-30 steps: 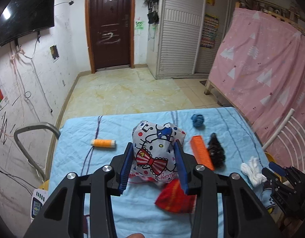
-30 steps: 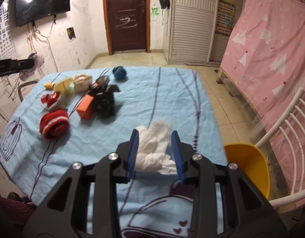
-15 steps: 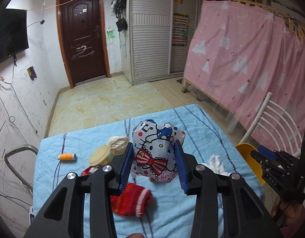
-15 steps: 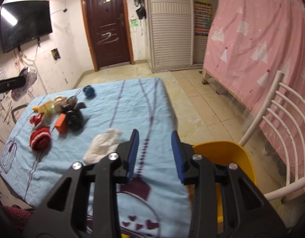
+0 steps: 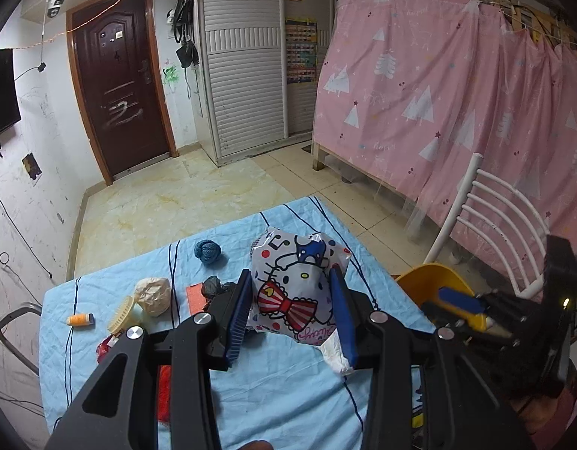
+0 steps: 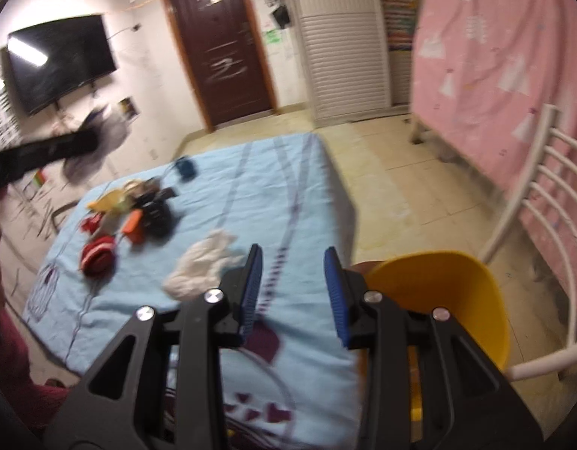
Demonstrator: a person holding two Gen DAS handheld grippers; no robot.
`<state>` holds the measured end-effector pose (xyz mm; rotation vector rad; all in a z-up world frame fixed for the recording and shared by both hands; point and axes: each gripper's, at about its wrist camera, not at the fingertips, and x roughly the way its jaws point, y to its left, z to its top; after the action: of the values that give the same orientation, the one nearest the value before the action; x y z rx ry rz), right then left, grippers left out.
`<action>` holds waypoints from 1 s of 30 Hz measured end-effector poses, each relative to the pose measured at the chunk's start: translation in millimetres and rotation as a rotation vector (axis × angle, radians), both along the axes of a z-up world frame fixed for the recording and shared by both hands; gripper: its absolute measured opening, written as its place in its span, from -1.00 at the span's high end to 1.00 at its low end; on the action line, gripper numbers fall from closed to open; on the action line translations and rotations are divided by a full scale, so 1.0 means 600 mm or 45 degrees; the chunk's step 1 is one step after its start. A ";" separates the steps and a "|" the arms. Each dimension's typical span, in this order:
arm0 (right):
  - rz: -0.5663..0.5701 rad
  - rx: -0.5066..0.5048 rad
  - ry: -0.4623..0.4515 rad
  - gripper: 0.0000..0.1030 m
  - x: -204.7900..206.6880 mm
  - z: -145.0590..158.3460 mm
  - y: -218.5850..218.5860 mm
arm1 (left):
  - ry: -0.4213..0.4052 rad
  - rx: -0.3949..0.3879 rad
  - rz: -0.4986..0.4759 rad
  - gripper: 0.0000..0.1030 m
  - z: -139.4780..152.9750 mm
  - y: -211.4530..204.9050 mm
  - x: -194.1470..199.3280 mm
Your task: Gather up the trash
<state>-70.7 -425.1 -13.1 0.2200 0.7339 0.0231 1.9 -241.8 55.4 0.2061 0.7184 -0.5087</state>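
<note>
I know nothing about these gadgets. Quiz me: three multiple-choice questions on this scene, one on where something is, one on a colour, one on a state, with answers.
1. Where does the white tissue lie?
A. on the floor
B. on the blue tablecloth
C. inside the yellow bin

2. What colour is the yarn ball?
A. blue
B. yellow
C. pink

3. What is the left gripper doing?
A. hanging open and empty
B. clamped on the cartoon-print bag
C. clamped on the tissue

Answers: 1 B, it rests on the cloth near the bin; 2 A, it is dark blue; 3 B, the bag sits pinched between its pads.
</note>
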 end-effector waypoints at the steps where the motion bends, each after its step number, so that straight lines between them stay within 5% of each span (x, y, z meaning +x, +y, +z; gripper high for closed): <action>1: 0.031 0.003 0.010 0.29 0.007 -0.003 0.013 | 0.000 -0.002 0.004 0.37 0.000 0.000 0.001; 3: 0.085 0.016 0.032 -0.35 0.022 -0.010 0.037 | -0.003 0.002 0.021 0.37 -0.002 0.004 0.004; 5: 0.134 0.014 0.041 -0.51 0.036 -0.013 0.063 | -0.006 0.004 0.044 0.37 -0.001 0.015 0.006; 19: 0.175 -0.118 0.202 -0.56 0.099 -0.071 0.134 | 0.020 -0.016 0.138 0.37 -0.008 0.080 0.043; 24: 0.147 -0.153 0.186 0.24 0.099 -0.071 0.128 | 0.027 -0.022 0.139 0.37 -0.012 0.083 0.048; 30: 0.112 -0.116 0.137 0.50 0.091 -0.058 0.107 | 0.033 -0.001 0.113 0.37 -0.018 0.064 0.043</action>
<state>-15.9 -361.0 -47.8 0.1026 0.8496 0.0620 27.9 -203.5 44.4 0.1667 0.7493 -0.4280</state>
